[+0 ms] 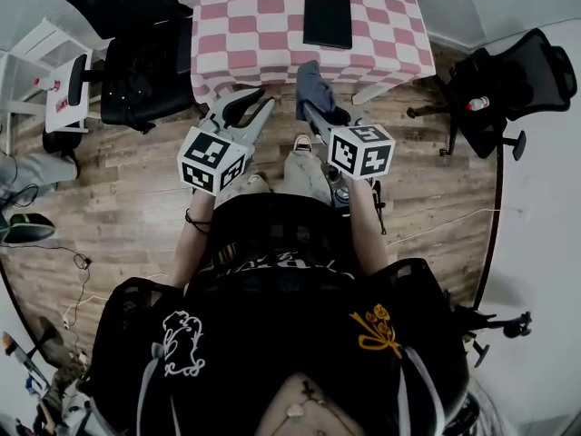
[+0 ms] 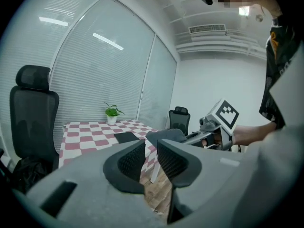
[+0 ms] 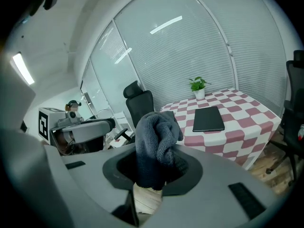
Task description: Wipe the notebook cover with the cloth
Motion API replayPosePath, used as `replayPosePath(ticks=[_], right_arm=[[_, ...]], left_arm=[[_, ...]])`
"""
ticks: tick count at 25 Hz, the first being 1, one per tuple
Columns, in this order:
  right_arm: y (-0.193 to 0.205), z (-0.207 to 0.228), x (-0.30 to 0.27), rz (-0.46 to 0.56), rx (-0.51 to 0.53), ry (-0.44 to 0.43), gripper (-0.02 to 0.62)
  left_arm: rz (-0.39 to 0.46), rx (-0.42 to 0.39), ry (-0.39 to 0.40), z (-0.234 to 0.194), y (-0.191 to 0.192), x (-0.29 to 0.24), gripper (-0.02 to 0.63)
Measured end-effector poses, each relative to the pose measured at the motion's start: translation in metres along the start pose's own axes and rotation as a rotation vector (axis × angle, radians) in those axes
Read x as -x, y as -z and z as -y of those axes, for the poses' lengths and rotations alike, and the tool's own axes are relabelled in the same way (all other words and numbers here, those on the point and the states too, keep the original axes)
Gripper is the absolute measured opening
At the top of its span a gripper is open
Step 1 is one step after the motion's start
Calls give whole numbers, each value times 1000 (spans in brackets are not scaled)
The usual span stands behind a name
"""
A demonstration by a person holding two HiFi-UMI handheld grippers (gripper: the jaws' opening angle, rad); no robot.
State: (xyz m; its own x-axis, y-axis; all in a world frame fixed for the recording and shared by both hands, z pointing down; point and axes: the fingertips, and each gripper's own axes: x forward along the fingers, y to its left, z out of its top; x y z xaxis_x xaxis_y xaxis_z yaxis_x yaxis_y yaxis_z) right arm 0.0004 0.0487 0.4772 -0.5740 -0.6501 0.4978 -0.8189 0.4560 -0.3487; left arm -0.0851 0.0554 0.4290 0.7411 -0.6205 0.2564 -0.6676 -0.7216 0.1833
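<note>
Your right gripper [image 1: 316, 107] is clamped on the cloth [image 1: 313, 87]. In the right gripper view the dark knit cloth [image 3: 156, 146] stands bunched between the jaws and flops over above them, so most of its bulk is past the tips. Your left gripper [image 1: 257, 105] holds nothing, and its view shows the jaws a little apart with only floor and table edge in the gap. The notebook [image 1: 327, 18] lies closed and flat on the checked table [image 1: 263, 34], toward its far side and well apart from both grippers, which hang over the floor just short of the near edge. The cloth looks soft and limp, so it will probably fold and drag rather than push. Your grip low in the bunch looks sound, but press the loose wad flat on the cover, or only a lump will touch. The notebook [image 3: 208, 119] looks thin, light and stiff-covered, with a smooth dark face. On a tablecloth it will likely slide or turn under a sideways stroke, and the tablecloth may ruck up with it. I'd pin it with the left gripper at a near corner or along the near edge, pressing down rather than pinching, since there is little to grip while it lies flat. Wipe away from that pinned point with light pressure. First you need to bring both grippers forward over the table, as no wiping can start from here.
</note>
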Motion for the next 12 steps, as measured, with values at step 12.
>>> replayPosePath(ticks=[12], right_arm=[[43, -39, 22, -7, -18, 45, 91]], left_arm=[[7, -7, 79, 33, 25, 33, 74]])
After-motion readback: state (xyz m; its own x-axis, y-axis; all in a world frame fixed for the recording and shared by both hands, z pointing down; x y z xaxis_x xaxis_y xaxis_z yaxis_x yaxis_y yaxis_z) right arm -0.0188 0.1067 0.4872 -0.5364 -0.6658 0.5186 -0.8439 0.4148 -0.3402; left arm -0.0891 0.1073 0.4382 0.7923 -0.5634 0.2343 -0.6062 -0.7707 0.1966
